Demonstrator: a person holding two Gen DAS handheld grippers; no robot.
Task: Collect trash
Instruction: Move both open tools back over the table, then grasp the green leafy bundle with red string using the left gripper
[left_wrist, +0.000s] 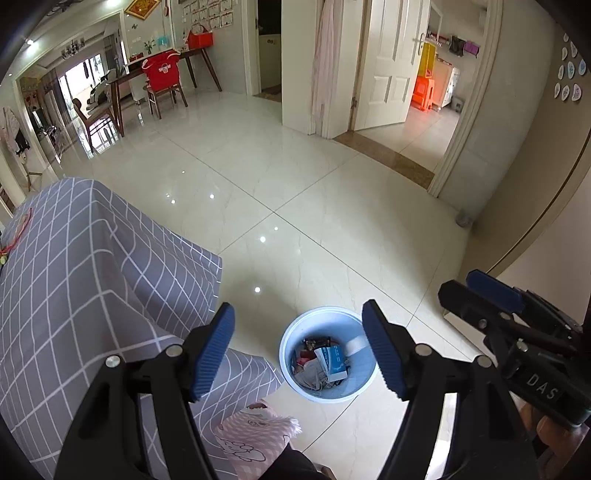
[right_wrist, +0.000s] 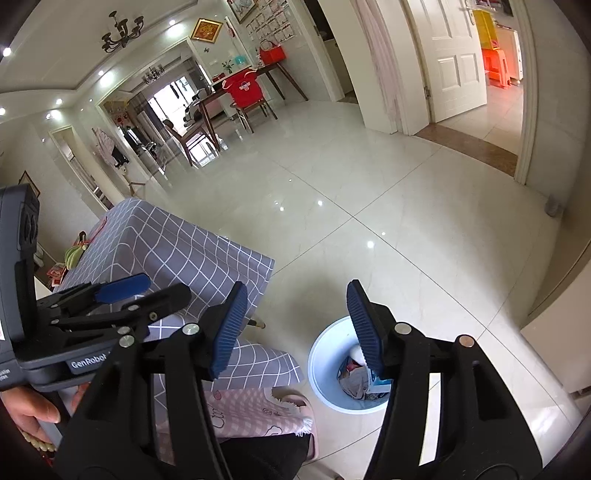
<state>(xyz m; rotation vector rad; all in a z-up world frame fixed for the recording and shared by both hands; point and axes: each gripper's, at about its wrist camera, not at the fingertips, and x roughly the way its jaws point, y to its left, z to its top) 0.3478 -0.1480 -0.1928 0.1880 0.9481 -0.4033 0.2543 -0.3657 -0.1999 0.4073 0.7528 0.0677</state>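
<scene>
A light blue waste bin (left_wrist: 320, 311) stands on the tiled floor, holding crumpled paper, wrappers and a small blue-and-white carton (left_wrist: 327, 363). My left gripper (left_wrist: 298, 308) hovers over it, open, with nothing between its blue pads. In the right wrist view the same bin (right_wrist: 320, 369) lies just under my right gripper (right_wrist: 298, 286), whose right finger covers part of the trash (right_wrist: 354, 382). That gripper is open too, and holds nothing. Each gripper shows in the other's view: the right gripper (left_wrist: 461, 282) at the right edge, the left gripper (right_wrist: 164, 286) at the left.
A table under a grey checked cloth (left_wrist: 74, 277) stands left of the bin. A pink patterned cloth (left_wrist: 255, 435) lies below, by my legs. A hand (right_wrist: 33, 410) grips the left tool. Glossy tiles stretch towards an open white door (left_wrist: 391, 62) and dining chairs (left_wrist: 164, 79).
</scene>
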